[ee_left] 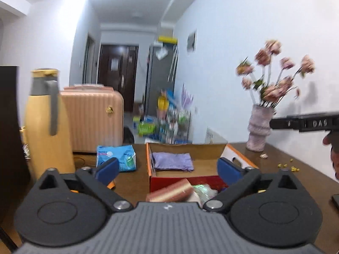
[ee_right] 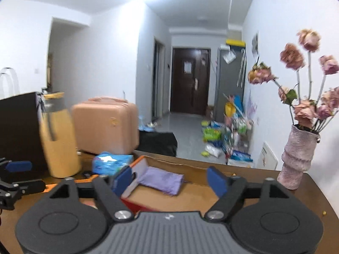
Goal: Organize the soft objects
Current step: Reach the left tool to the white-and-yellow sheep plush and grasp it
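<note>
Left wrist view: both my tools, left tool [ee_left: 167,167] and right tool [ee_right: 170,178], stood apart and empty above the open cardboard box [ee_left: 203,148] holding the folded lilac cloth [ee_left: 172,160]; next, I judged, the blue soft packet [ee_left: 116,157].

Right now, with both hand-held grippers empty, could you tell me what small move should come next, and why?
Probably move the open left hand-held gripper toward the blue plastic tissue pack: it lies on the brown wooden table outside the open cardboard box, where the purple cloth pouch already rests.

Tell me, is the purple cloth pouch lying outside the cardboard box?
No, the purple pouch lies inside the cardboard box, on its floor near the left wall.
</note>
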Tool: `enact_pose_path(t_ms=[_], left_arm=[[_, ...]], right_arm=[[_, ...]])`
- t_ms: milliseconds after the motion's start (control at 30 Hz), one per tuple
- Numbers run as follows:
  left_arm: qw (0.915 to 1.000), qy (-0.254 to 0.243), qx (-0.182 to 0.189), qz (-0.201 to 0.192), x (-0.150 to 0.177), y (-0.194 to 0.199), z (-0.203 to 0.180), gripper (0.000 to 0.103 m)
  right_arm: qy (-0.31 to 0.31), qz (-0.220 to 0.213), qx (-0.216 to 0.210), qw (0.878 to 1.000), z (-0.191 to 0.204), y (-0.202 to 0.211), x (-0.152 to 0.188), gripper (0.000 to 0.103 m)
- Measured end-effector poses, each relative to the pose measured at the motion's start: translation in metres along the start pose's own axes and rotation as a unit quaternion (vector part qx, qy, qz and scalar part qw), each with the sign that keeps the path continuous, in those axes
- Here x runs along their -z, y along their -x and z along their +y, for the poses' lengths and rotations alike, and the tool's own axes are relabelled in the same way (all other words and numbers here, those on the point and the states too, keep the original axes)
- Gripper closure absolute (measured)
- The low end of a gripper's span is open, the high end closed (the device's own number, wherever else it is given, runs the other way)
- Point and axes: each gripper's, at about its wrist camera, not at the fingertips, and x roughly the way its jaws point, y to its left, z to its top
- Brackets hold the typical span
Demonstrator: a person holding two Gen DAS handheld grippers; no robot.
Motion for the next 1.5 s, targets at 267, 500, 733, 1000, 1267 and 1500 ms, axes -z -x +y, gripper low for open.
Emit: enact_pose_path(t_ms=[267,500,733,1000,1267,1500], left_arm=[[0.9993,0.009,-0.035,-0.004,0.064,0.083,-0.026,0.000],[0.9991,-0.004,-0.041,0.015,0.107,0.125,-0.048,0.000],[0.9991,-0.011,-0.023,0.035,0.117,0.119,-0.064,0.000],[0.9982,-0.021,-0.005,0.056,0.119,0.091,-0.066,0.000],[0.9956,-0.028,0.015,0.088,0.119,0.021,-0.072,0.000],[0.9958,-0.014,0.022,0.087,0.106,-0.029,-0.074,0.000]], right_arm=[[-0.044,-0.004,0.035,0.998,0.034,0.076,0.088,0.019],[-0.096,0.024,0.016,0.995,0.059,0.120,0.150,0.018],[-0.109,0.056,0.039,0.992,0.058,0.130,0.181,0.018],[-0.125,0.056,0.057,0.989,0.049,0.112,0.186,0.017],[-0.137,0.077,0.069,0.985,0.017,0.059,0.188,0.017],[-0.135,0.108,0.082,0.982,-0.023,-0.005,0.186,0.017]])
